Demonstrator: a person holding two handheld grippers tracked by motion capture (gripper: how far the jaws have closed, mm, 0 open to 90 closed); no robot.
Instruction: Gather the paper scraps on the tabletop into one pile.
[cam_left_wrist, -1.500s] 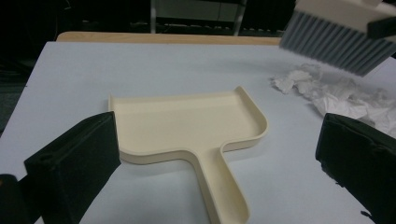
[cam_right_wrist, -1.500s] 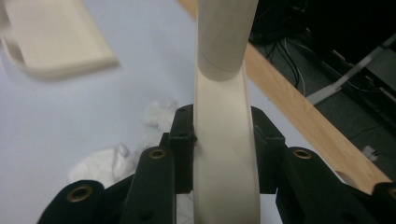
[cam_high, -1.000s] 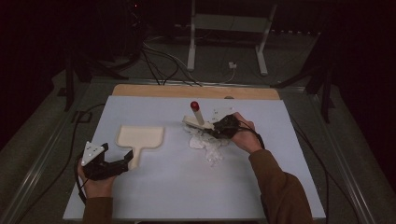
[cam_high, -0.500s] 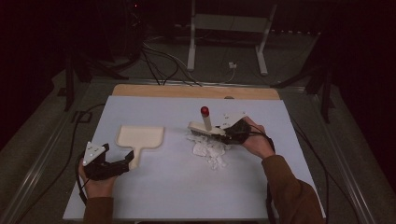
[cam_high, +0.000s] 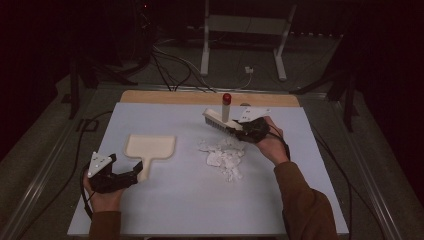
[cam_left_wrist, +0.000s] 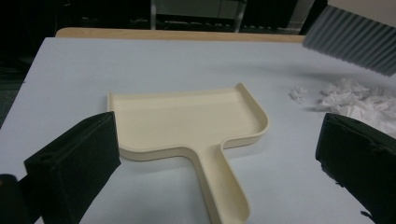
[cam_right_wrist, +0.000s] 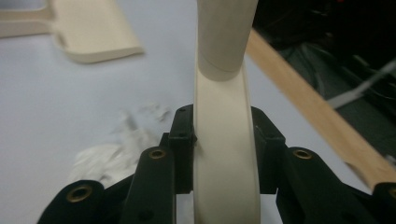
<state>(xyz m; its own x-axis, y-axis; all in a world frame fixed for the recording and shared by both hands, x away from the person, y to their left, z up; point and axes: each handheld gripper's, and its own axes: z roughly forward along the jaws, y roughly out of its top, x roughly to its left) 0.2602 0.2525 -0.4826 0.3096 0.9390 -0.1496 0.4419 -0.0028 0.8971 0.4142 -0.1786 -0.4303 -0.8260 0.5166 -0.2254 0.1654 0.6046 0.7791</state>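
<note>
Dustpan (cam_high: 150, 148), cream, lies flat on the pale table (cam_high: 165, 210), left of centre, its handle toward the left gripper (cam_high: 131, 172), whose jaws stand wide either side of that handle without touching it. Brush (cam_high: 216, 119), held clear of the table above the scraps, has its cream handle clamped in the narrow jaws of the right gripper (cam_high: 235, 131). Crumpled white paper scraps (cam_high: 224, 157) lie heaped mid-table, well apart from the pan; open surface separates them and runs to the near edge.
</note>
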